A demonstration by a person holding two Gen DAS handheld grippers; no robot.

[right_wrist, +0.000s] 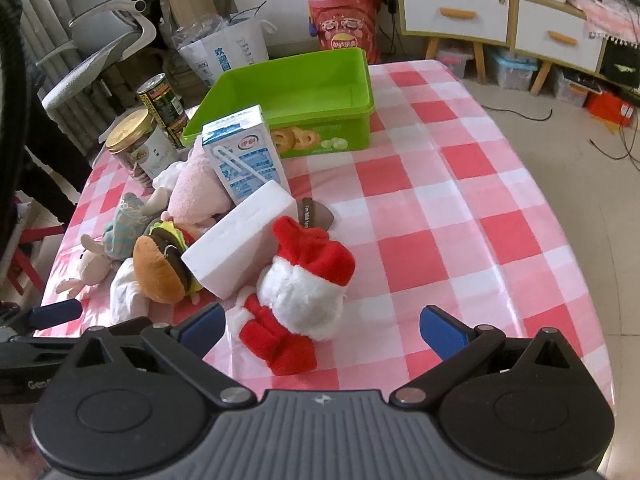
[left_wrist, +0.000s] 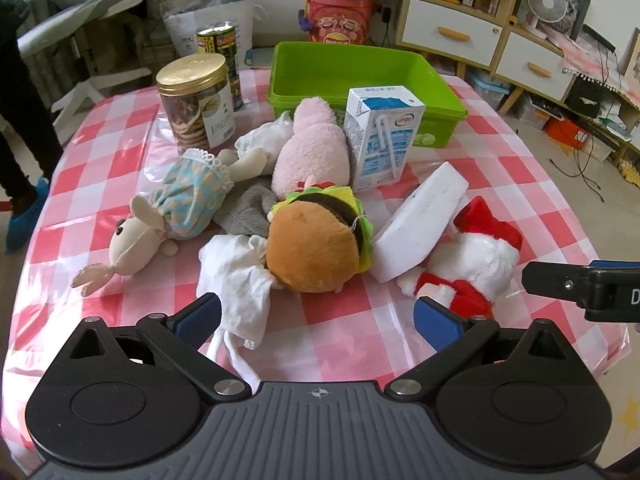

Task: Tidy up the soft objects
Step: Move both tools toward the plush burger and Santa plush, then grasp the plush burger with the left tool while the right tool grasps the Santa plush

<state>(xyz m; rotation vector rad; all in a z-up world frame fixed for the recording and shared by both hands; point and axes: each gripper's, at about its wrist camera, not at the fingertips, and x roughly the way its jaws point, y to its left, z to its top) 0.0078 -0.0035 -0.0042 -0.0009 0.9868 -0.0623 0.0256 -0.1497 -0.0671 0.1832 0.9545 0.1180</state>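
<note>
Soft toys lie in a heap on the checked table: a burger plush (left_wrist: pixel 316 246) (right_wrist: pixel 162 270), a pink plush (left_wrist: pixel 314 148) (right_wrist: pixel 196 194), a rabbit doll in a blue dress (left_wrist: pixel 168 216) (right_wrist: pixel 108 246), white cloth (left_wrist: pixel 236 276) and a red-and-white Santa plush (left_wrist: pixel 476 264) (right_wrist: pixel 308 292). A green bin (left_wrist: pixel 360 80) (right_wrist: pixel 296 96) stands empty behind them. My left gripper (left_wrist: pixel 316 322) is open, just short of the burger plush and cloth. My right gripper (right_wrist: pixel 322 330) is open, with the Santa plush's lower part between its fingers, untouched. Its finger shows in the left wrist view (left_wrist: pixel 560 284).
A milk carton (left_wrist: pixel 380 136) (right_wrist: pixel 244 152) and a white foam block (left_wrist: pixel 420 224) (right_wrist: pixel 240 244) sit among the toys. A cookie jar (left_wrist: pixel 196 100) (right_wrist: pixel 138 146) and a tin can (left_wrist: pixel 220 52) (right_wrist: pixel 162 106) stand at the back left. Shelves, a chair and a person's leg (left_wrist: pixel 20 120) surround the table.
</note>
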